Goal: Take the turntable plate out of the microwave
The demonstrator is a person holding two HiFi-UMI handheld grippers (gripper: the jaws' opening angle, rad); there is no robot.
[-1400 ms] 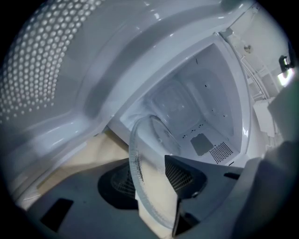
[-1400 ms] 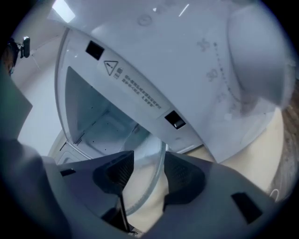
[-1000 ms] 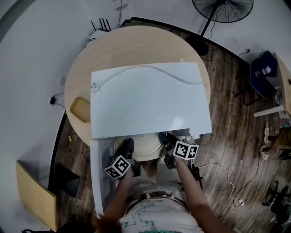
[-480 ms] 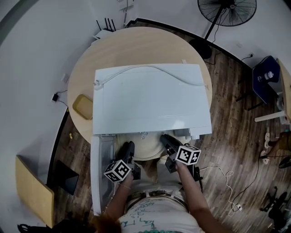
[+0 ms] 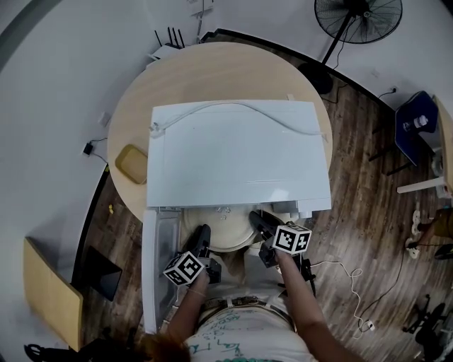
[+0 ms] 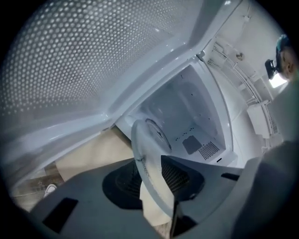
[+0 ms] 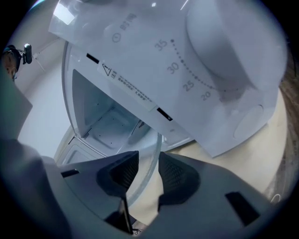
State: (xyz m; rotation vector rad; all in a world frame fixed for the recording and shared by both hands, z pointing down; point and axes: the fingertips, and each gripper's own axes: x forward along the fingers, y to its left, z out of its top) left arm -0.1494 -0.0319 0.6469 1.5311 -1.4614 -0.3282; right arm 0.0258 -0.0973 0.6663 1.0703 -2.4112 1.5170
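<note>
**Plate** [image 5: 225, 230]: pale glass turntable disc at the mouth of the microwave [image 5: 237, 152]. Its far part is hidden under the front edge of the casing and its near part is out in front. It is held by its rim on two sides.

**Left gripper** [image 5: 203, 235]: at the plate's left rim. In the left gripper view the rim [image 6: 149, 154] passes between the jaws, with both pads against it. The jaws have just been closing on it.

**Right gripper** [image 5: 257, 221]: at the plate's right rim. In the right gripper view the rim [image 7: 148, 158] stands between narrowly parted jaws that appear to clamp it. The jaws have just been opening a little.

**Microwave**: white, on a round wooden tabletop [image 5: 212, 71], with a cord [image 5: 241, 109] lying across its top. Its cavity [image 6: 187, 116] is lit and white. A timer dial [image 7: 233, 42] sits on the front panel.

**Door** [image 5: 157, 261]: swung open at the left, with a perforated window [image 6: 93, 60].

**Tan tray** [image 5: 131, 164]: on the tabletop, left of the microwave and apart from it.

**Fan** [image 5: 357, 18]: on the wooden floor beyond the tabletop.
</note>
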